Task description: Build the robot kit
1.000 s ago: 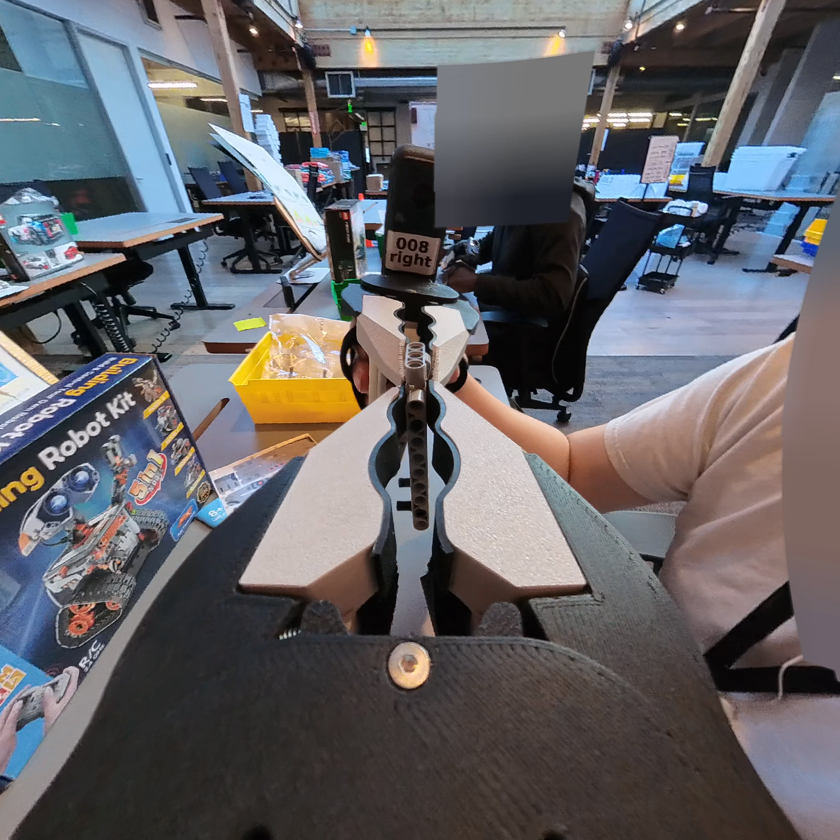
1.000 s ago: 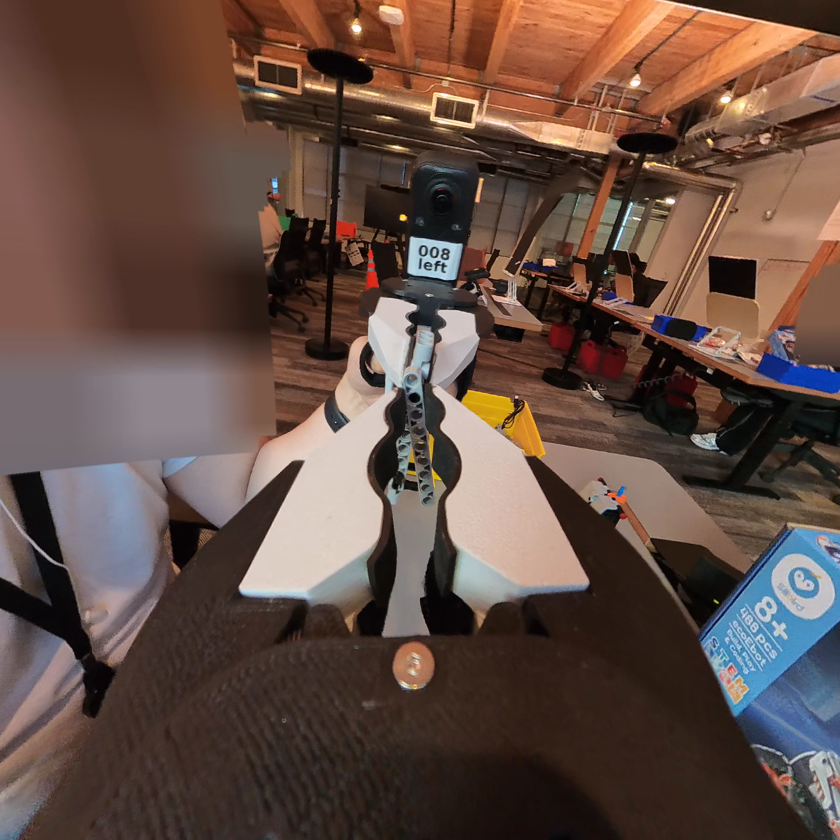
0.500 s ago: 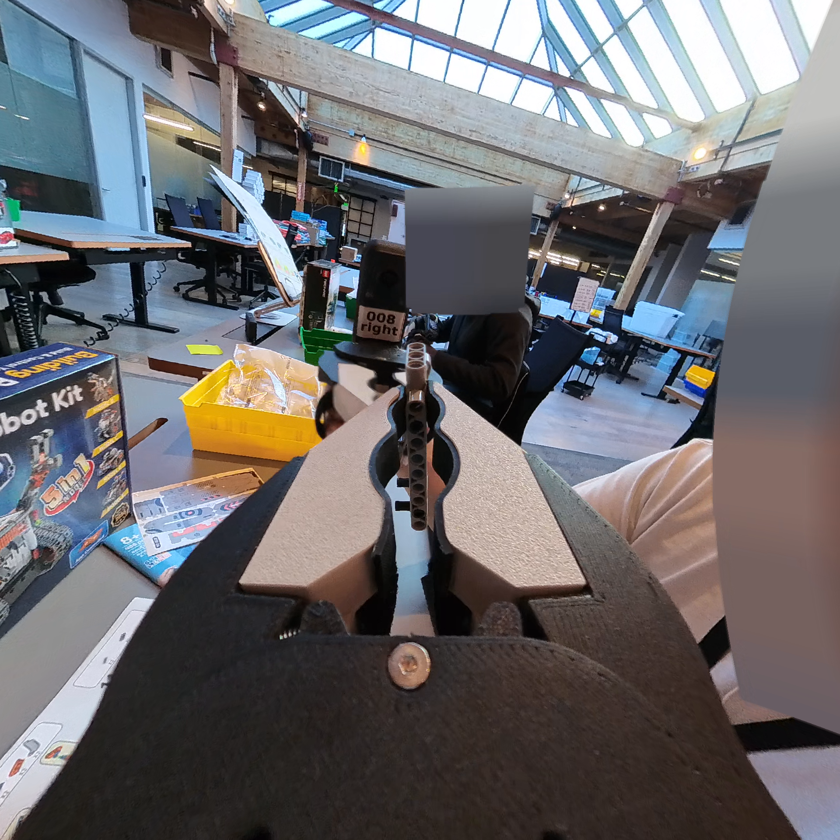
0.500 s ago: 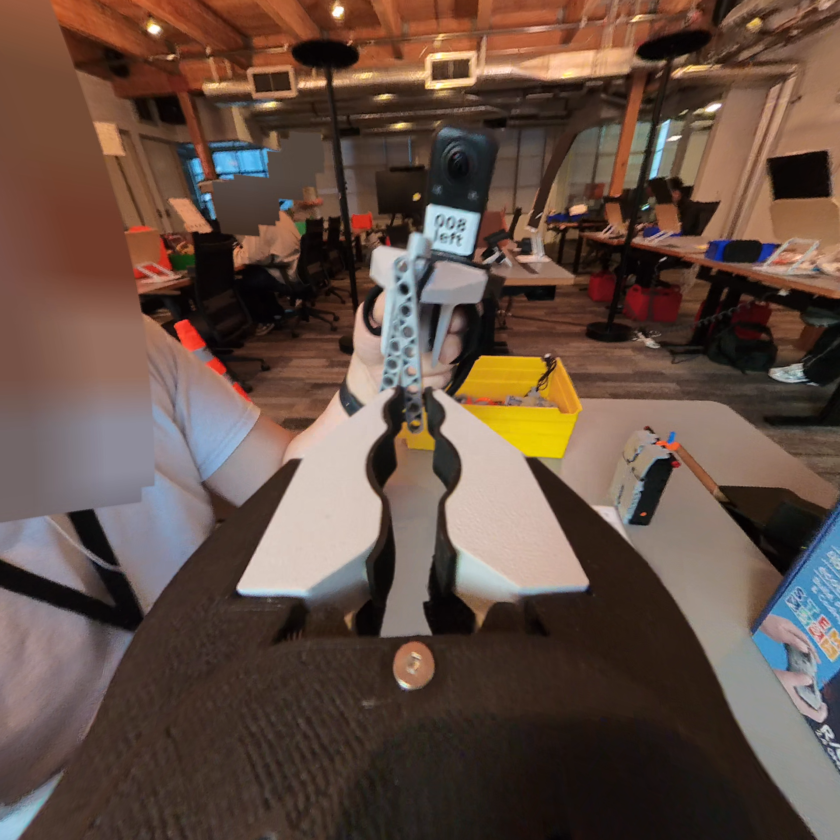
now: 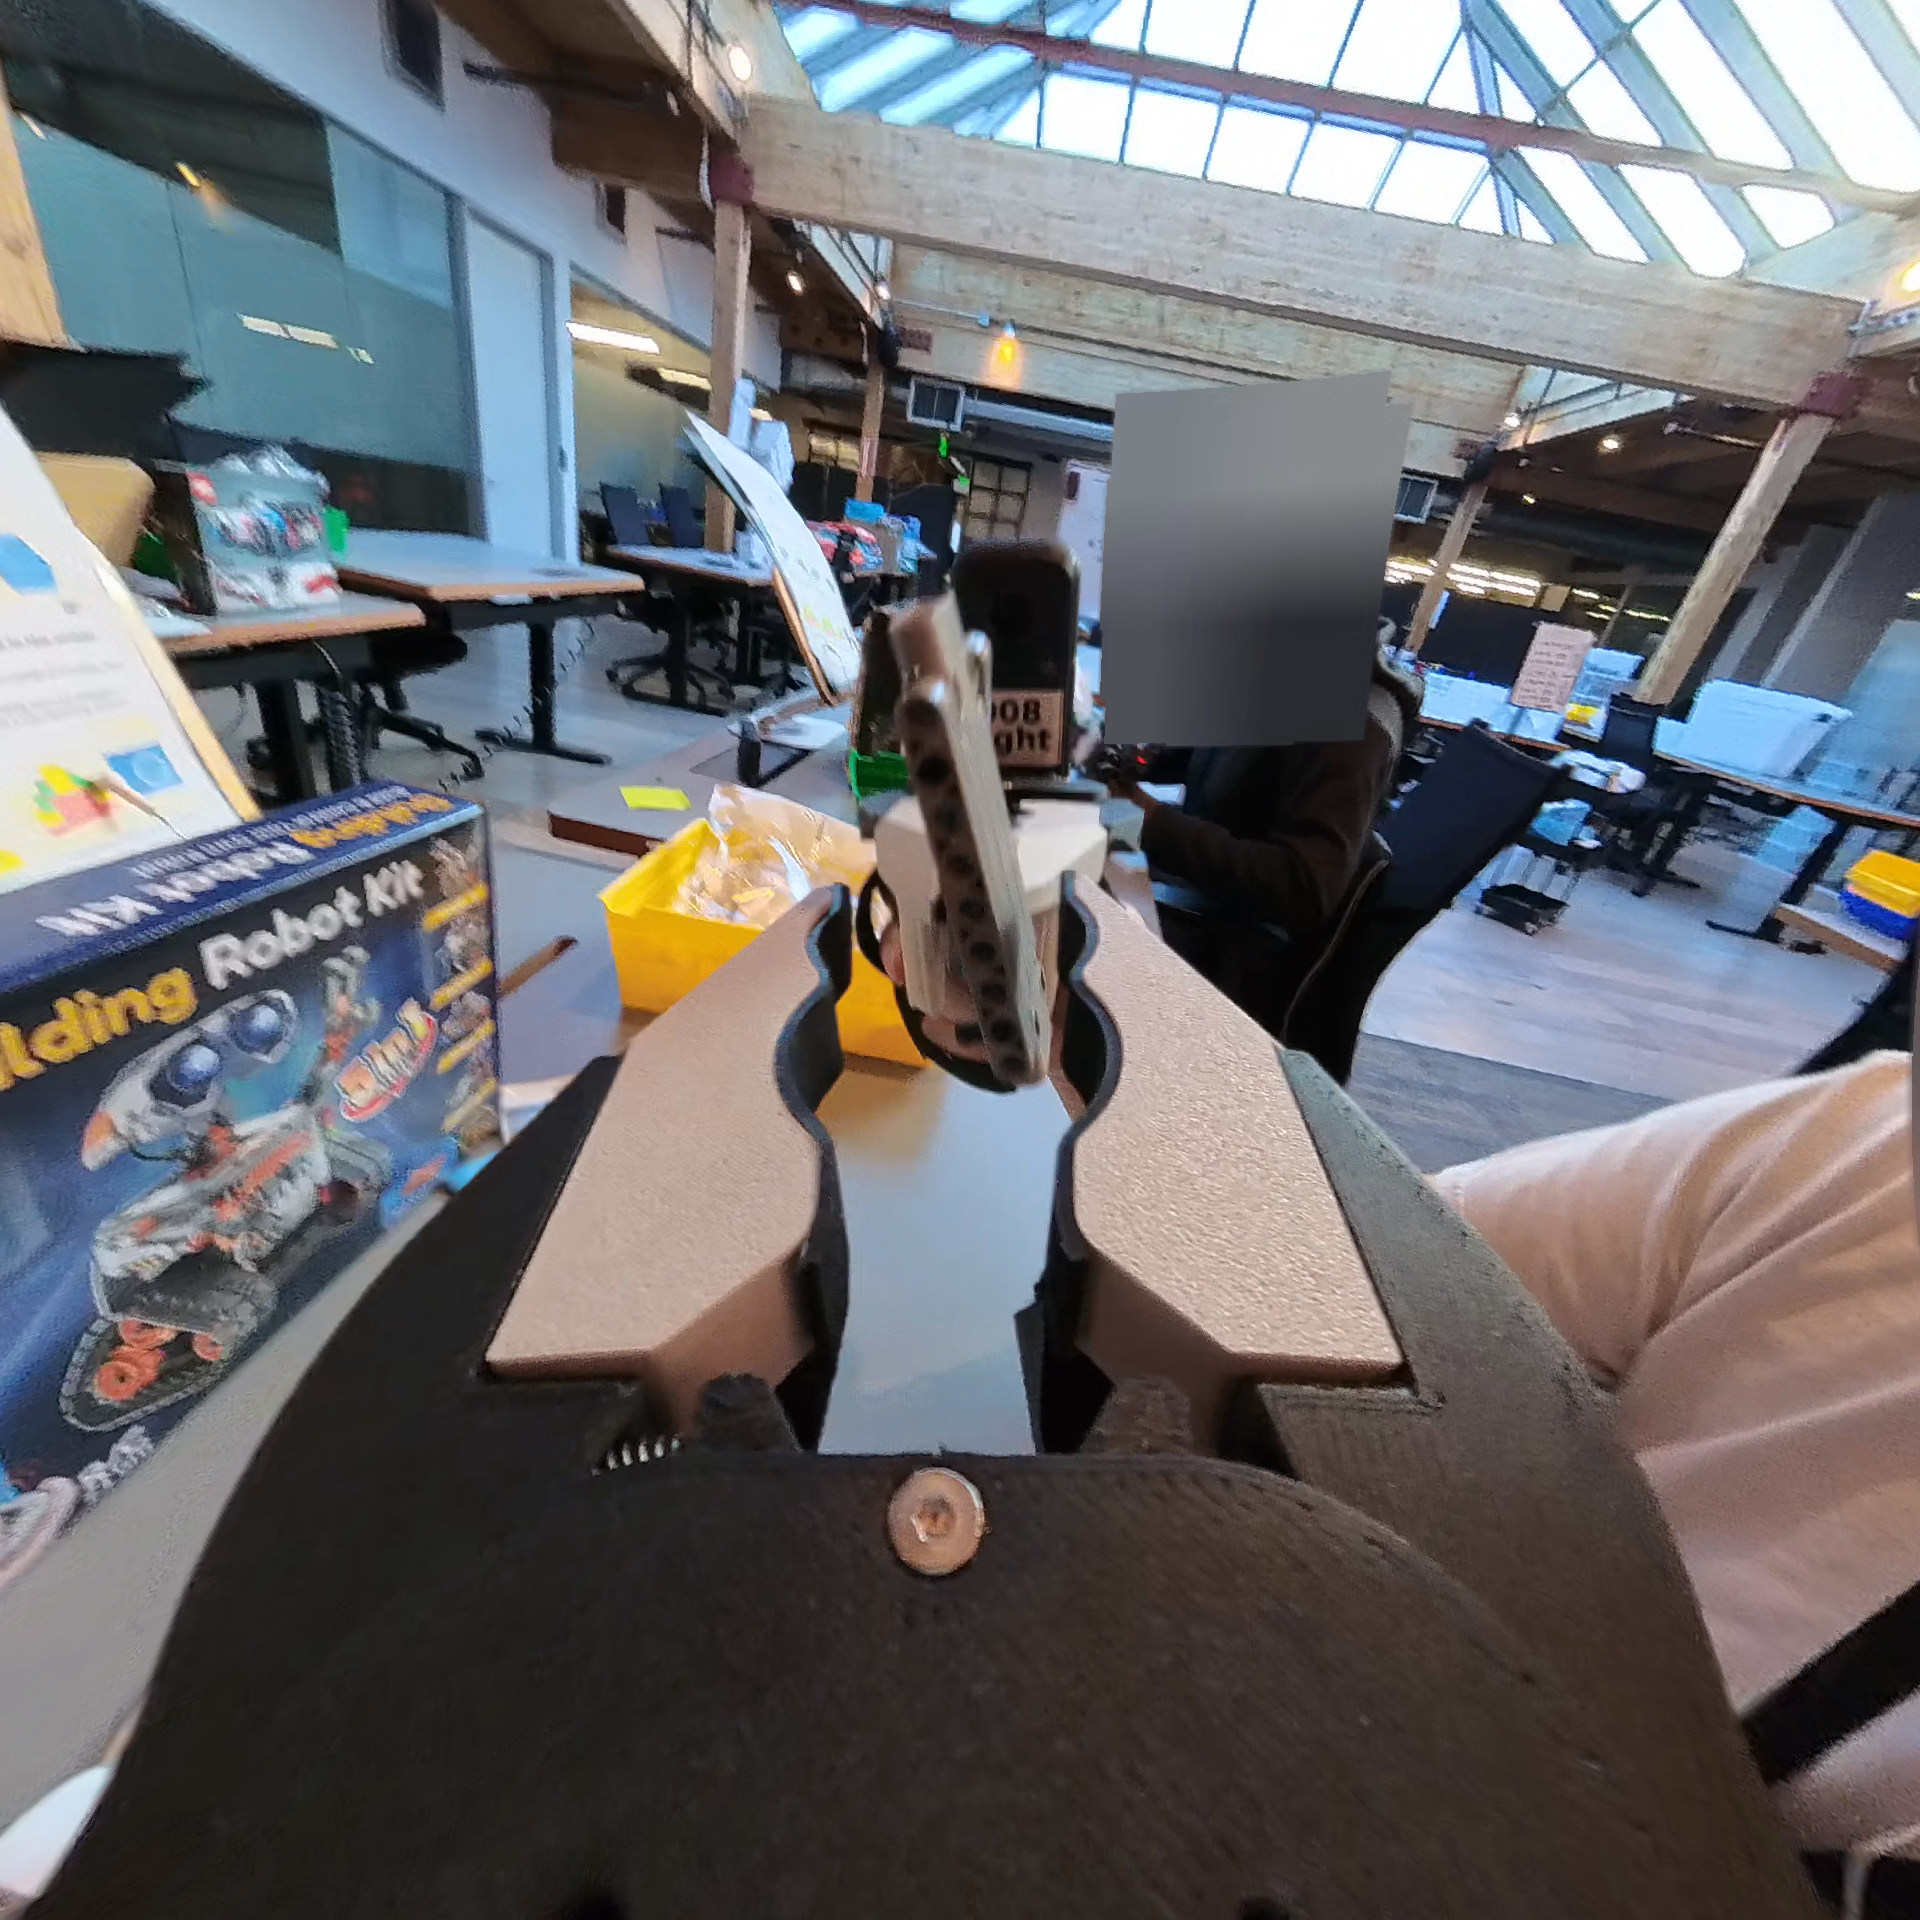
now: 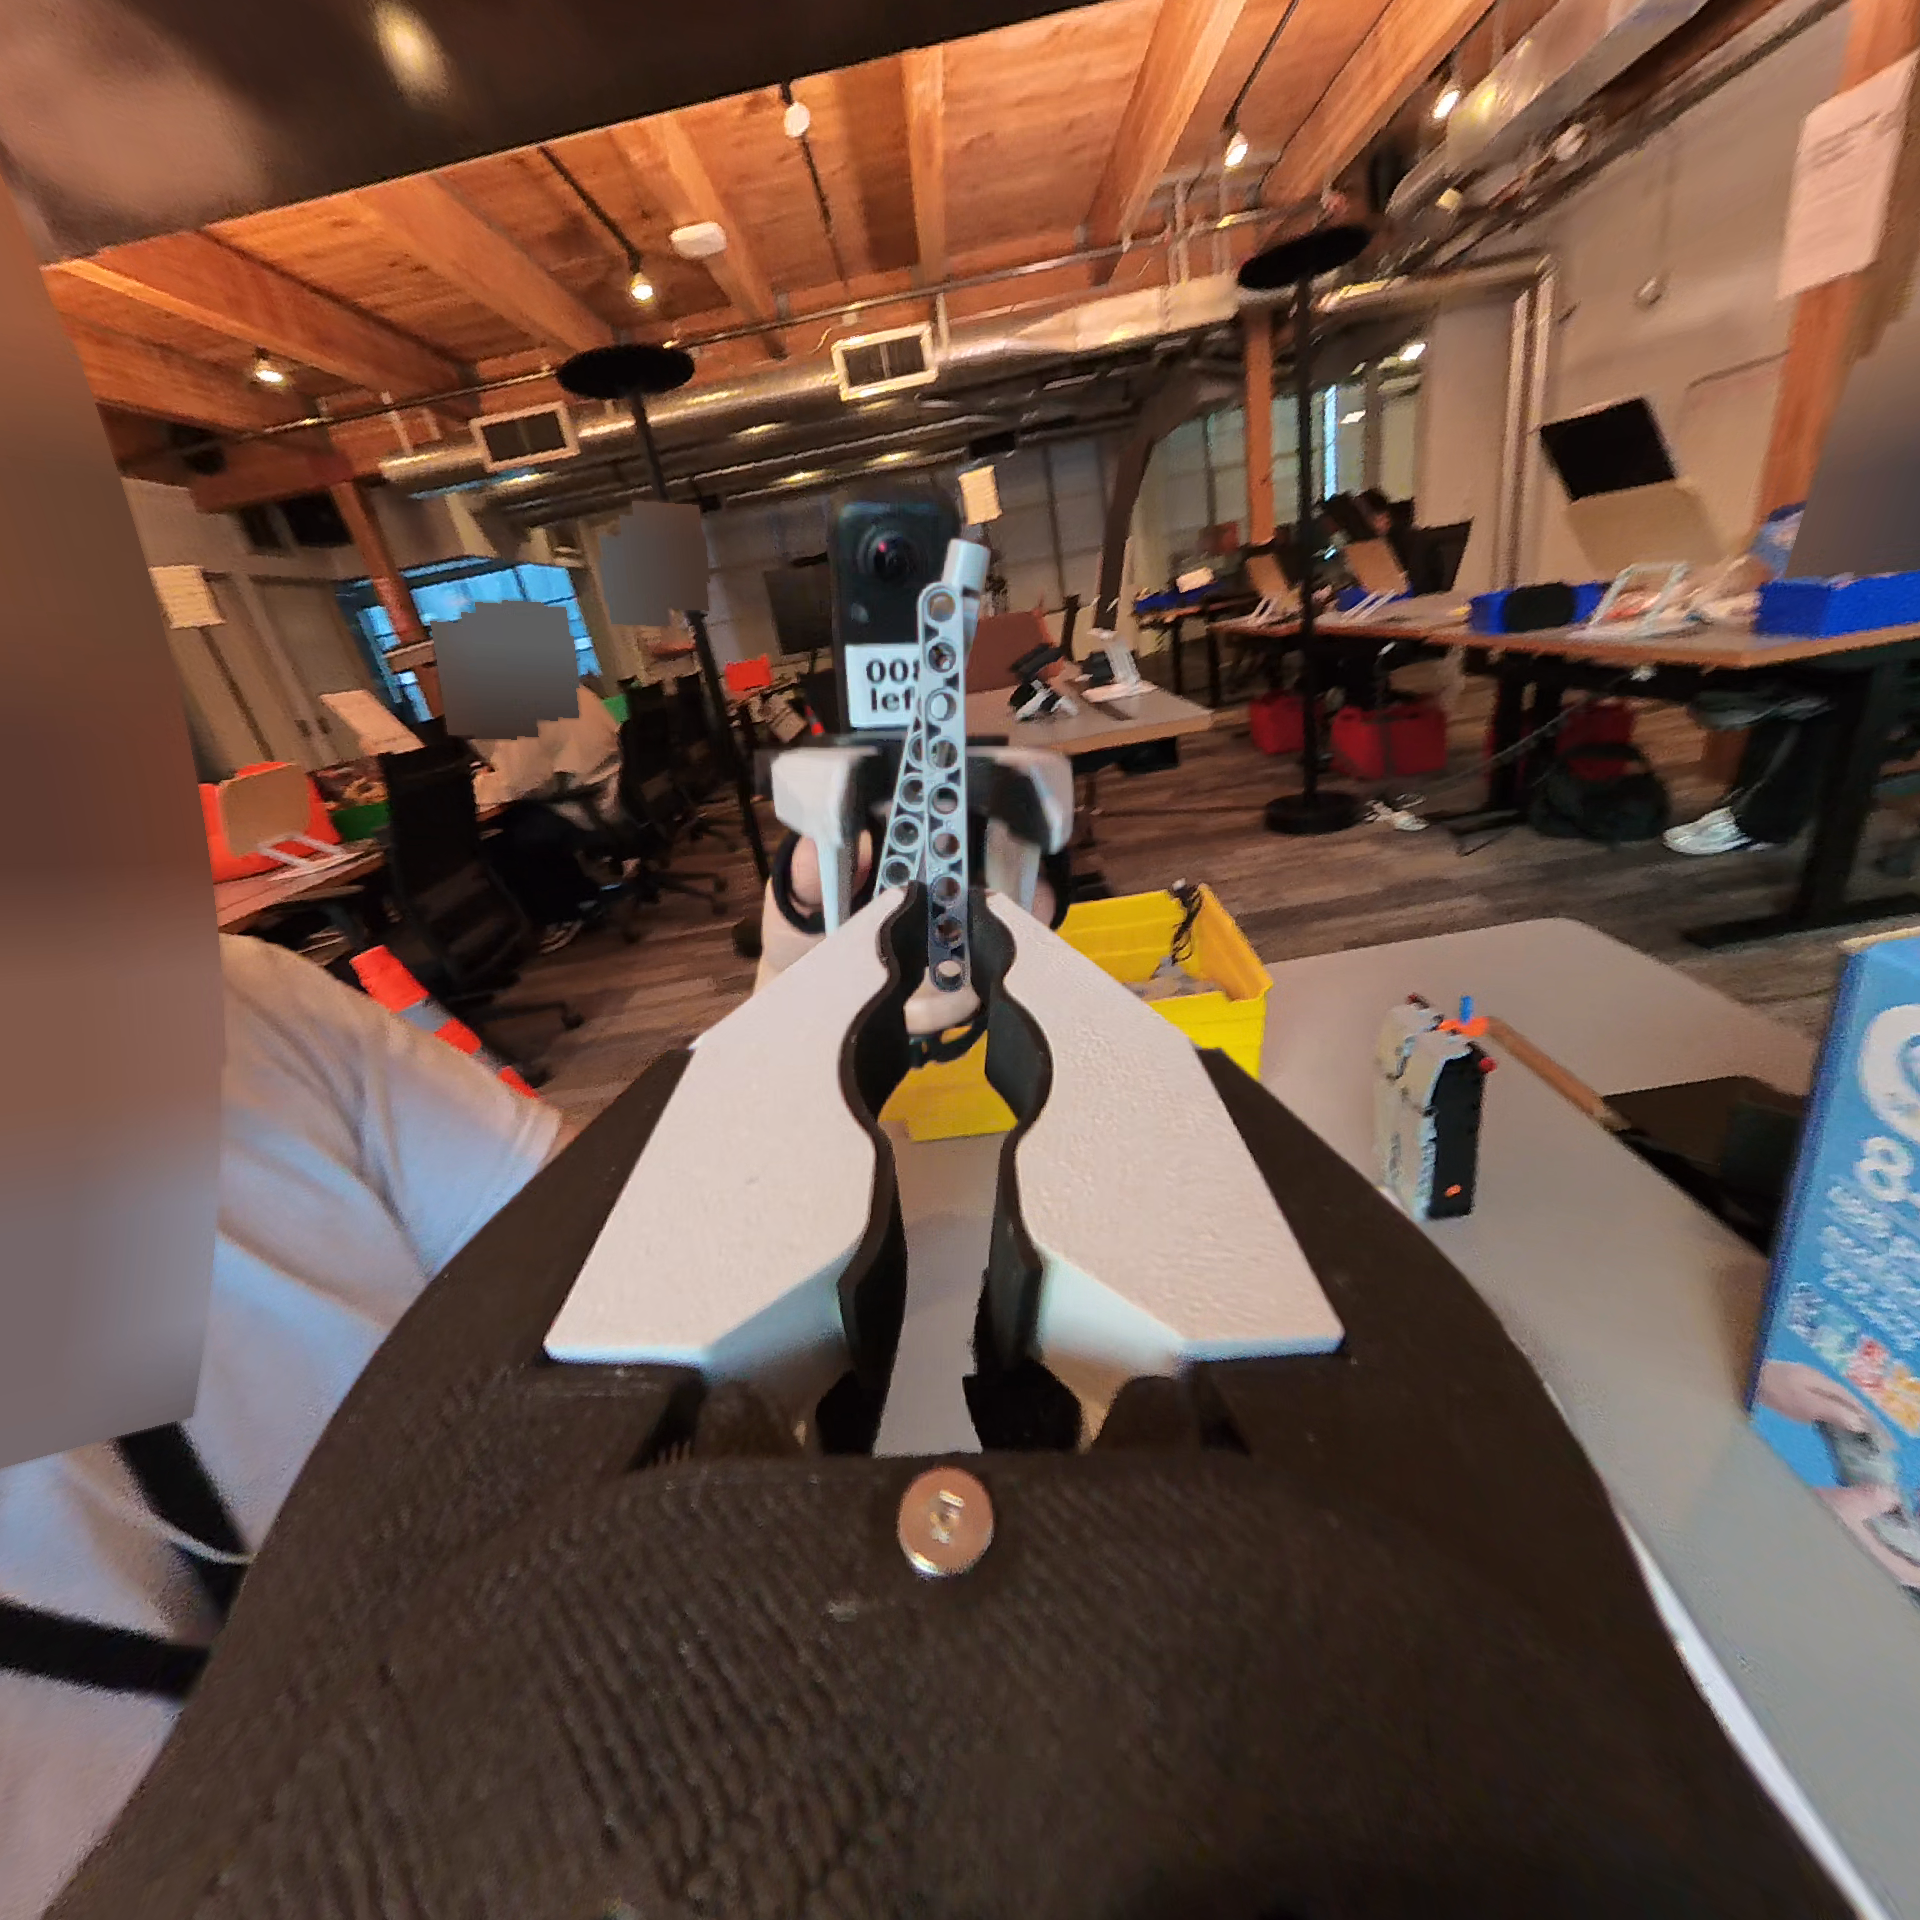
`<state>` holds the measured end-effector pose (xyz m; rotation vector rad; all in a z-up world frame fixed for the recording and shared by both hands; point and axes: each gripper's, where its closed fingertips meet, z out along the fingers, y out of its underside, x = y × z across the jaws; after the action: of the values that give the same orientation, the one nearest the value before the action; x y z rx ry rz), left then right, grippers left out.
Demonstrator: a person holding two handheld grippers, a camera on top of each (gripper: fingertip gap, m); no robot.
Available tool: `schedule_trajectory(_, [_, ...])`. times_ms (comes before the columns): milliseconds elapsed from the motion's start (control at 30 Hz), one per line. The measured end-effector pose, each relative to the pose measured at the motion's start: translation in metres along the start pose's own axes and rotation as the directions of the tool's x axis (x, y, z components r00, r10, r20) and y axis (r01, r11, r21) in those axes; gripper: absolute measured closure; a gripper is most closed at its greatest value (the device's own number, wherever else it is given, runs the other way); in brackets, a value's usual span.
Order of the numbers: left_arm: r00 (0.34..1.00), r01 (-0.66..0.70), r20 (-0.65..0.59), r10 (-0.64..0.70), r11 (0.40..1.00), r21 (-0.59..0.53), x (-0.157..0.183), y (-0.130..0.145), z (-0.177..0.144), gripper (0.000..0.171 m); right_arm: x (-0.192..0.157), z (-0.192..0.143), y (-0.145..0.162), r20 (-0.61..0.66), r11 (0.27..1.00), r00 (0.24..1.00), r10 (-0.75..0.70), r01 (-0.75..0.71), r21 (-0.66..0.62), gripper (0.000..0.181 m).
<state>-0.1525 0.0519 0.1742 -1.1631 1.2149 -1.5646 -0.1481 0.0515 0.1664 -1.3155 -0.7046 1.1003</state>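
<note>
Right claw (image 6: 940, 914) gripping grey beams (image 6: 935, 790), left claw (image 5: 951, 935) open

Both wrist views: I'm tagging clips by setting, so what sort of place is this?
Probably an open-plan workshop or lab office: rows of desks with office chairs, exposed timber beams under a skylight, and a robot kit box beside a yellow parts bin.

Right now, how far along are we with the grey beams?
Done: two grey holed beams look joined near the top. In hand: the right gripper pinches their lower end; the left gripper is open, holding nothing. Left: bagged parts sit in the yellow bin.
</note>
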Motion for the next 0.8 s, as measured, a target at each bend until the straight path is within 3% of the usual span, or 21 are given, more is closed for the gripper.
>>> schedule_trajectory(67, [0.998,0.042,-0.042,-0.044,0.997,-0.063,0.001,0.012,0.005,0.148,0.002,-0.003,-0.007,-0.035,0.999,0.999,-0.031,0.033,0.035,0.175])
schedule_trajectory(100, [0.995,0.070,-0.069,-0.074,0.996,-0.061,0.003,0.012,0.006,0.163,0.006,-0.005,-0.007,-0.070,0.999,0.997,-0.045,0.046,0.024,0.175])
schedule_trajectory(133, [0.989,0.113,-0.093,-0.117,0.992,-0.051,0.005,0.011,0.006,0.166,0.006,-0.005,-0.006,-0.067,0.998,0.996,-0.052,0.054,0.016,0.175])
schedule_trajectory(233, [0.978,0.151,-0.137,-0.159,0.986,-0.070,0.008,0.013,0.008,0.167,0.003,-0.008,-0.003,-0.011,0.999,0.999,0.032,-0.032,0.006,0.175])
schedule_trajectory(433, [0.995,-0.018,-0.095,0.007,0.994,-0.110,0.014,0.016,0.006,0.166,-0.007,-0.006,0.000,0.137,0.974,0.965,0.223,-0.225,-0.004,0.174])
schedule_trajectory(533, [0.997,-0.010,-0.083,-0.002,0.990,-0.137,0.013,0.019,0.004,0.167,-0.005,-0.006,0.003,0.118,0.982,0.975,0.189,-0.188,-0.024,0.174])
schedule_trajectory(667, [0.990,0.060,-0.125,-0.071,0.994,-0.094,0.016,0.013,0.006,0.167,-0.008,-0.007,-0.004,0.113,0.995,0.989,0.096,-0.099,0.023,0.174])
schedule_trajectory(800, [0.989,0.083,-0.117,-0.087,0.996,-0.044,0.013,0.005,0.003,0.167,-0.011,-0.009,-0.003,0.122,0.999,0.991,0.049,-0.052,0.017,0.161])
